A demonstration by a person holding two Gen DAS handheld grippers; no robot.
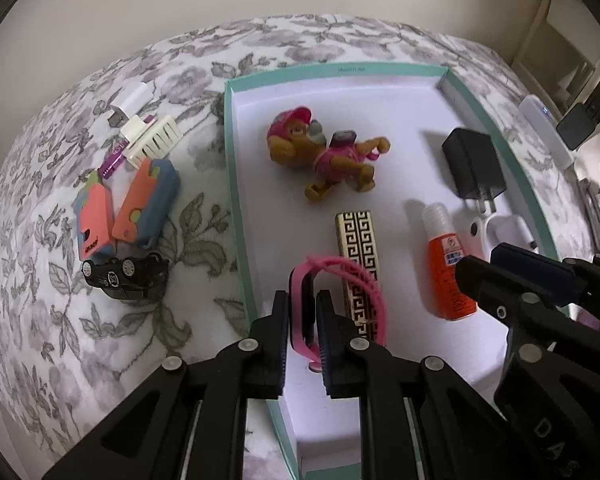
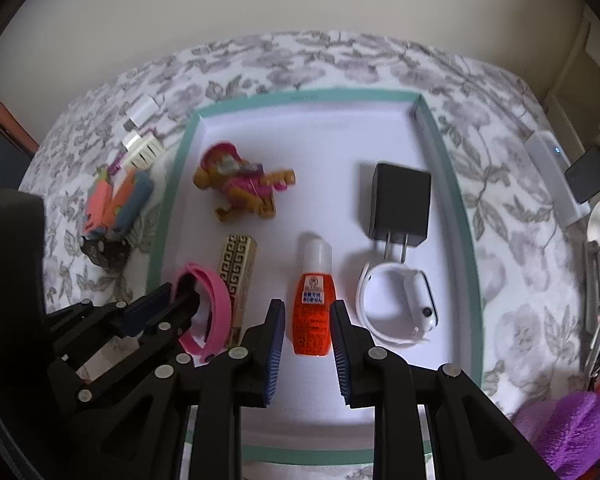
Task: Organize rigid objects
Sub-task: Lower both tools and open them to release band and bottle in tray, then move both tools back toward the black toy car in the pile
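A teal-rimmed white tray (image 1: 236, 200) on a floral bedspread holds a toy dog (image 1: 324, 152), a gold patterned box (image 1: 356, 240), a black charger (image 1: 472, 164) and a white watch (image 2: 396, 304). My left gripper (image 1: 304, 320) is shut on the body of a pink watch (image 1: 352, 280), held at the tray's near left beside the gold box. My right gripper (image 2: 308, 320) is shut on an orange bottle (image 2: 314, 312) with a white cap, which lies in the tray's near middle. Each gripper also shows at the edge of the other's view.
Left of the tray lie a black toy car (image 1: 128, 274), two orange-and-blue pieces (image 1: 140, 204), a white comb-like clip (image 1: 152, 140), a purple stick (image 1: 112, 162) and a white adapter (image 1: 132, 98). A white device (image 2: 552, 176) lies right of the tray. Purple cloth (image 2: 580, 420) sits near right.
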